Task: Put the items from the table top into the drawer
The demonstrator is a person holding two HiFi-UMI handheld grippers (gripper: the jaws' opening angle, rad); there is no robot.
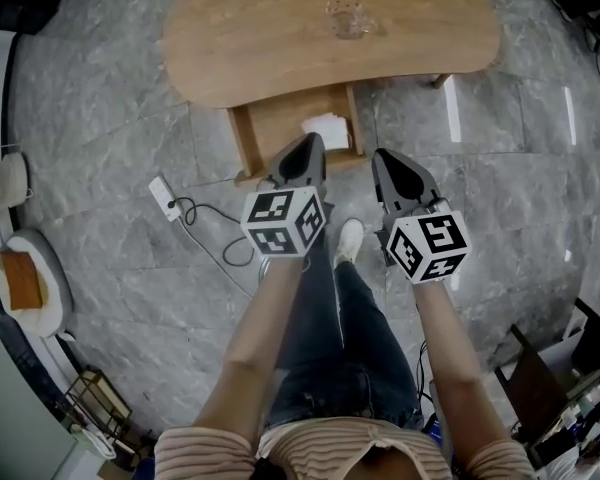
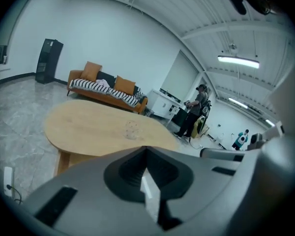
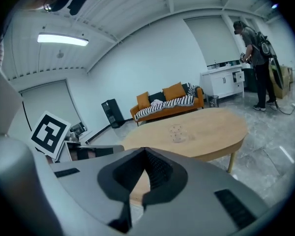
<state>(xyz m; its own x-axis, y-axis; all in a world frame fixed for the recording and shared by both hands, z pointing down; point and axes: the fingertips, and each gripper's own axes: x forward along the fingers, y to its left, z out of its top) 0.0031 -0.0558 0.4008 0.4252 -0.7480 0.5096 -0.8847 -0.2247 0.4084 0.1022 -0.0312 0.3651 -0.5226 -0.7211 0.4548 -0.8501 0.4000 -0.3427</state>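
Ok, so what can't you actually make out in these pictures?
- Drawer, head view: the left tool covers part of its front, so anything lying there is hidden.
- White item in the drawer, head view: too small to identify.
- Glass on the table, all views: clear and small, so whether it holds anything cannot be told.

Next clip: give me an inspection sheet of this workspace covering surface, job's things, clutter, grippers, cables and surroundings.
Surface: oval wooden table, mostly bare.
Job's things: clear glass upright on the table; drawer open underneath, white item inside.
Clutter: nothing seen on the table.
Grippers: left hand-held gripper and right hand-held gripper both shut, holding nothing.
Cables: power strip with cable on the floor.
Surroundings: grey stone floor; orange sofa; person at white cabinets.
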